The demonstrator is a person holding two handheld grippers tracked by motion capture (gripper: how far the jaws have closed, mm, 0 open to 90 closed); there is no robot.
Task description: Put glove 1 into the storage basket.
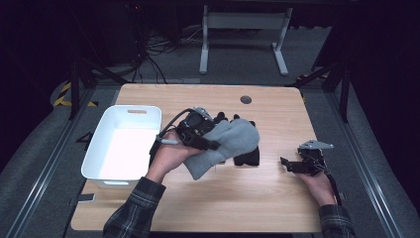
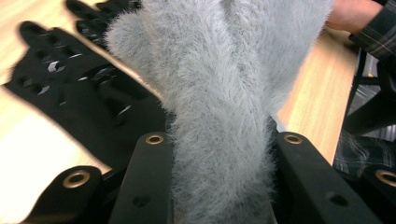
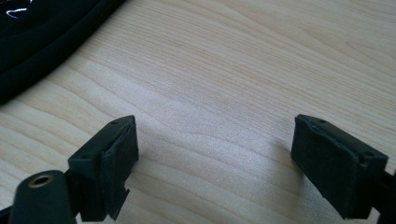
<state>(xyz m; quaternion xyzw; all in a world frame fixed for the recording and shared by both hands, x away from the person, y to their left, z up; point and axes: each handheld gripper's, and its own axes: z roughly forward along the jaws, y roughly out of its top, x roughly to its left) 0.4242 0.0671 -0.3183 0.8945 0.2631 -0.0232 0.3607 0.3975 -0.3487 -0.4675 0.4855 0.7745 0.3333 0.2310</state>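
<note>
Left gripper [image 1: 210,144], frame centre: fingers [image 2: 149,182] clamped on grey fuzzy mitten [image 2: 224,93], above black gloves [image 2: 79,93]. Right gripper [image 1: 286,163], lower right: fingers [image 3: 112,158] apart over desk [image 3: 233,70].

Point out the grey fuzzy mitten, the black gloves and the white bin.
grey fuzzy mitten [image 2: 224,93]: left gripper view, on its furry body above the jaws.
black gloves [image 2: 88,93]: left gripper view, on the palm of the nearer glove.
white bin [image 1: 99,135]: high view, on its left wall.
</note>
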